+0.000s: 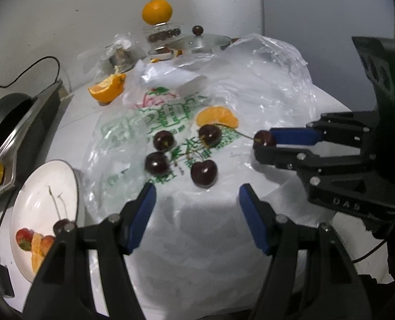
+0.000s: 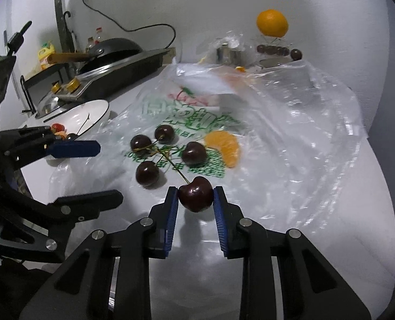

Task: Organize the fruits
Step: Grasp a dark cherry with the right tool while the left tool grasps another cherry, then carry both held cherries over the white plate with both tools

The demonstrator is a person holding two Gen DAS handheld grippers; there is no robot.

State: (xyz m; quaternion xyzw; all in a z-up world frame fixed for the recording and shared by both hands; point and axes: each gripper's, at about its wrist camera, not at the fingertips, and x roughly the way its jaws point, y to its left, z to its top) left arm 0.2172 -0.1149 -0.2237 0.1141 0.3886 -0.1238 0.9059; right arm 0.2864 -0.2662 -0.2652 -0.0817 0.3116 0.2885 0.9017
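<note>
Surface: white counter is carrying a printed plastic bag [image 2: 290, 122], crinkled and glossy.
Cherry [image 2: 195, 196]: round, dark, slick; sitting pinched between the right gripper [image 2: 194, 200] pads, near the bag's front edge.
Grip: keep the squeeze light, since the skin likely bruises and slips.
Stem: thin, is trailing toward four loose cherries [image 2: 148, 172].
Left gripper [image 1: 196, 202]: is hanging wide, empty.
Plate [image 1: 64, 181]: white, smooth; likely drop point.

1. Cherry [image 2: 196, 197] clamped in right gripper [image 2: 196, 200]: dark skin, smooth, glossy.
2. Gripper fingers: matt black plastic, blue ribbed pads [image 2: 171, 218], bright metal pins.
3. Bag [image 1: 250, 85]: thin clear plastic film, crinkled, shiny, green print.
4. Plate [image 1: 37, 186]: white, glazed, smooth.
5. Pot lid [image 1: 200, 41]: polished metal rim, glass look.
6. Mandarin segment [image 1: 217, 117]: moist, matt orange.
</note>
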